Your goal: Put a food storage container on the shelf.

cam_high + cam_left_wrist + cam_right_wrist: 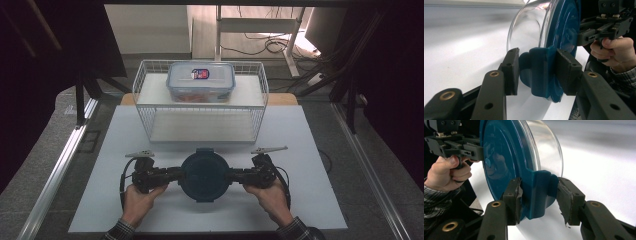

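A round clear container with a dark blue lid (204, 175) sits low at the middle of the white sheet (165, 215), lid up. I cannot tell whether it rests on the sheet or hangs just above it. My left gripper (179, 175) comes in from the left and is shut on the lid's side latch (537, 72), one pad on each face (510, 67). My right gripper (231, 176) comes in from the right and is shut on the opposite latch (539, 192); its pads (565, 200) look worn. The clear bowl (549, 150) looks empty.
Behind the container stands a white wire rack (145, 90) with two levels. A rectangular clear food box (201, 80) with a label sits on its upper level. Metal rails (60, 160) run along both sides of the table.
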The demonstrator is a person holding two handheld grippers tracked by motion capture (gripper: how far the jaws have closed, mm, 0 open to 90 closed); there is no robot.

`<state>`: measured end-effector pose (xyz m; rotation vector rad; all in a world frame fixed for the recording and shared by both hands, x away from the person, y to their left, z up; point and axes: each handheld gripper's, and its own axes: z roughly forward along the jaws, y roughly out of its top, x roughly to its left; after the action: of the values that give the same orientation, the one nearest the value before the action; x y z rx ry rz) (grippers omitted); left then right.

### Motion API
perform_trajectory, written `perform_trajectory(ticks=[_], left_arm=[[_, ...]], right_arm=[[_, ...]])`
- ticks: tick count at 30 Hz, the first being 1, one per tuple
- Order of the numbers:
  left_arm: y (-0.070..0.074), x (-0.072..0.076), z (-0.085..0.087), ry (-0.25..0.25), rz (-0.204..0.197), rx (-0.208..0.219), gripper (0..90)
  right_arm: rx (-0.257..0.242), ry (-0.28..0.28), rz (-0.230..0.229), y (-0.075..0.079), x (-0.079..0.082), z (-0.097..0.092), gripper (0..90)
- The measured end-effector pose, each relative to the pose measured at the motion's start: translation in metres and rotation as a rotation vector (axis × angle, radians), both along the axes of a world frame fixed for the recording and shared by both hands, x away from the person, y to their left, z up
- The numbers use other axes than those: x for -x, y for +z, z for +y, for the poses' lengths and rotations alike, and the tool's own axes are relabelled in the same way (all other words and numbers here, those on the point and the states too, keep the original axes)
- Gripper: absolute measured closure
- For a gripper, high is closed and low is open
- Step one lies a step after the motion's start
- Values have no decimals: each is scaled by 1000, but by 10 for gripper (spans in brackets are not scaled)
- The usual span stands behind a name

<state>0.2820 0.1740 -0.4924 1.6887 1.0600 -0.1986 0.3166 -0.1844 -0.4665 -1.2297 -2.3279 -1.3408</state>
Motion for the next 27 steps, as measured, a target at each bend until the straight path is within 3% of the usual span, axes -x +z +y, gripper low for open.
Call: perform_trajectory(ticks=[9,27], left_arm=[[25,-9,-4,3,-39,-17,570],[89,-31,5,31,-120,-47,564]], right_arm=[[-40,-17,-38,15,-10,-5,554],[-62,-6,-145,74,-36,6,554]])
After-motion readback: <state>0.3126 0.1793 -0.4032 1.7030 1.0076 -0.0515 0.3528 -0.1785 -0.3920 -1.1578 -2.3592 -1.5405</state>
